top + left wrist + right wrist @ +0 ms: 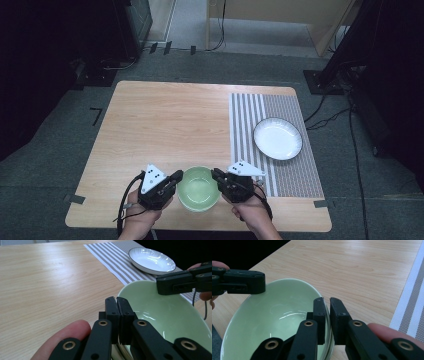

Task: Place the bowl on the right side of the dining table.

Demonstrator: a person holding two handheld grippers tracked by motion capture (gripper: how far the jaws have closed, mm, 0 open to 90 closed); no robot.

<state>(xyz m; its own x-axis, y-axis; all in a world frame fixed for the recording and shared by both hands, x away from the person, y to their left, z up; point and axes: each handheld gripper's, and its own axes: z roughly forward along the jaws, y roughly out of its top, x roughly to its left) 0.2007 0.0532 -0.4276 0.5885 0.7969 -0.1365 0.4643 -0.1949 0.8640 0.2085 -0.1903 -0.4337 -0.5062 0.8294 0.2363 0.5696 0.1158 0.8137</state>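
A pale green bowl (198, 190) sits near the table's front edge, between my two grippers. My left gripper (178, 175) is shut on the bowl's left rim; in the left gripper view its jaws (116, 301) pinch the rim of the bowl (160, 315). My right gripper (215, 173) is shut on the opposite rim. In the right gripper view its jaws (327, 301) clamp the thin edge of the bowl (279, 315). Each gripper view also shows the other gripper across the bowl: the right gripper (162, 286) and the left gripper (260, 282). The bowl holds nothing.
A white plate (277, 138) with a dark rim lies on a grey striped placemat (250, 125) at the right of the wooden table (165, 125). The person's hands come in over the front edge.
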